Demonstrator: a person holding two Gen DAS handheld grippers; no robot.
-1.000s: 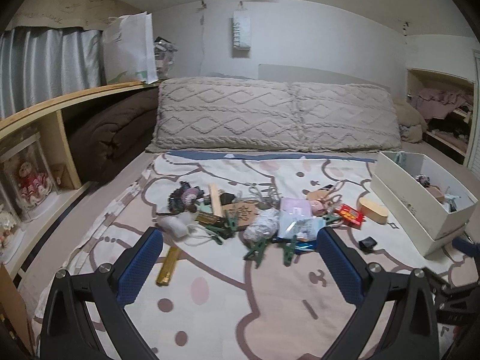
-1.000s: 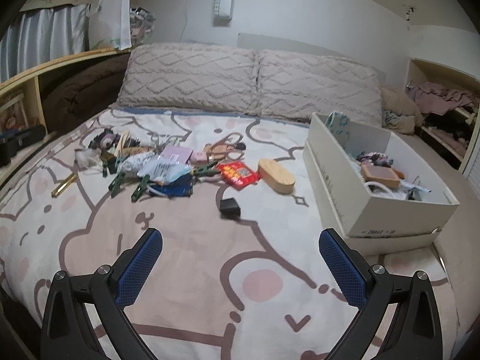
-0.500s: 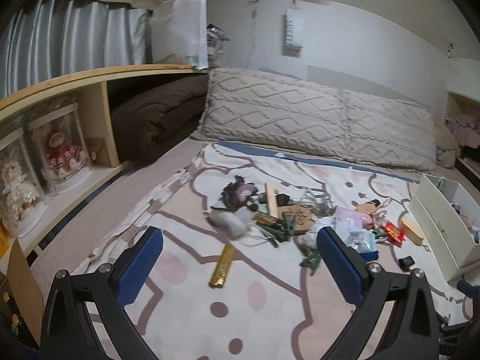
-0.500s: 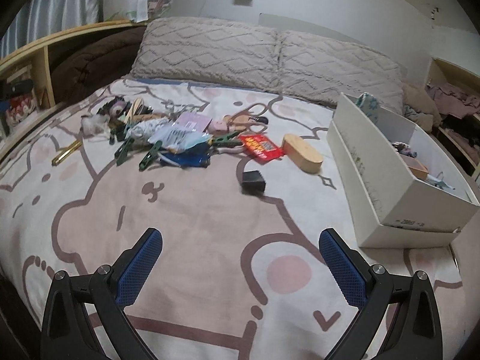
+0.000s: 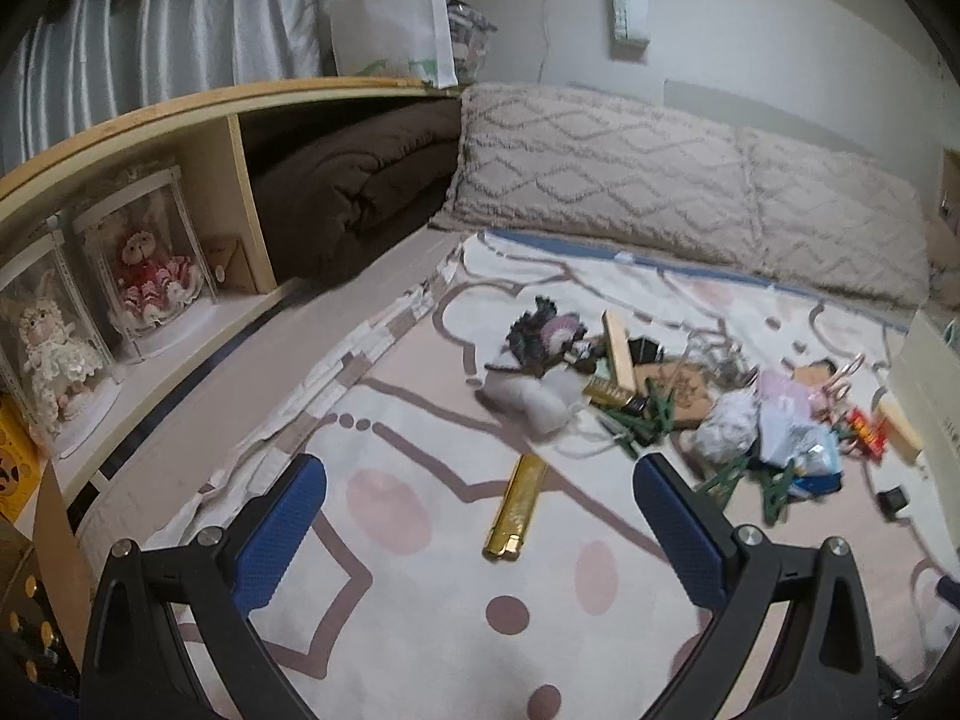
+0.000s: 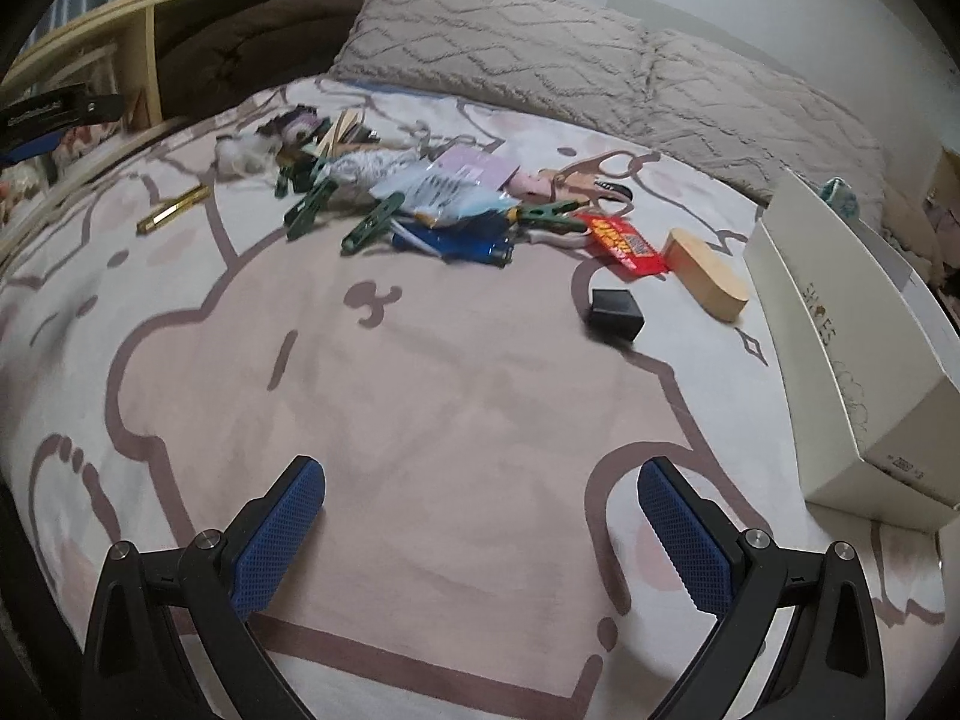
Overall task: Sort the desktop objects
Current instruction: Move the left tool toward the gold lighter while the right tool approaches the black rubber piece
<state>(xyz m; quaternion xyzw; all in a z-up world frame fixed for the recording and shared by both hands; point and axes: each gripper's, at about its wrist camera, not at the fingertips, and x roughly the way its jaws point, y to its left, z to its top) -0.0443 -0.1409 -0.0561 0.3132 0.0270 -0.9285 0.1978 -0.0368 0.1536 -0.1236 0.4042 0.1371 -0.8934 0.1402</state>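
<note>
1. Left gripper (image 5: 480, 501) was spread wide with nothing in it, hanging over the bedspread (image 5: 420, 588). The gold bar (image 5: 516, 507) lay right between its blue pads (image 5: 282, 531), a bit past them, untouched.
2. I'm using that gold bar as my reference. The main clutter pile (image 5: 660, 396) sat beyond it and to the right: white fluffy thing (image 5: 531, 399), dark frilly hair piece (image 5: 549, 333), a wooden stick (image 5: 618, 351), green clips (image 5: 639, 423), crumpled plastic bags (image 5: 774, 426).
3. Right gripper (image 6: 480, 516) was also wide open and empty, over a bare pink patch of the bedspread (image 6: 420, 390).
4. From its camera, the gold bar (image 6: 173, 210) sat far left, well apart from everything. Right of it ran the pile, then a red snack packet (image 6: 624, 242), a wooden block (image 6: 708, 273) and a small black box (image 6: 617, 315) nearest the gripper.
5. The white shoe box (image 6: 840, 372) stood far right of the bar, just beyond the wooden block. Couldn't really see inside it.
6. Pillows (image 6: 540, 42) ran along behind the pile.
</note>
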